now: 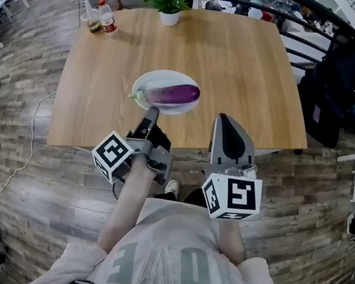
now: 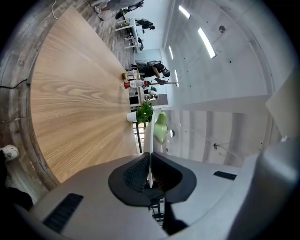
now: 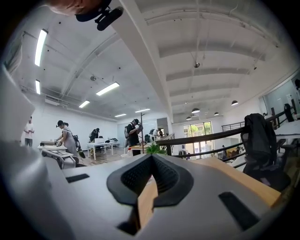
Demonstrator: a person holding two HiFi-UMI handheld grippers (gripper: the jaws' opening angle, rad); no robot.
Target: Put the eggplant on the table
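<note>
- Head view: wooden table (image 1: 242,68); bottle (image 1: 107,18) and potted plant (image 1: 166,1) at its far edge
- left gripper (image 1: 150,115) over the near table edge; jaws pressed together, nothing between them; tip at the near rim of the white plate (image 1: 148,81); can't tell if it touches
- eggplant (image 1: 174,93) lies on the plate, not on the bare table; purple, green stem end to the left; just beyond the left tip, apart from it
- right gripper (image 1: 224,121) right of the plate; jaws together, empty; eggplant ahead and to its left, near, untouched
- left gripper view: plate rim and green stem straight ahead past the closed jaws
</note>
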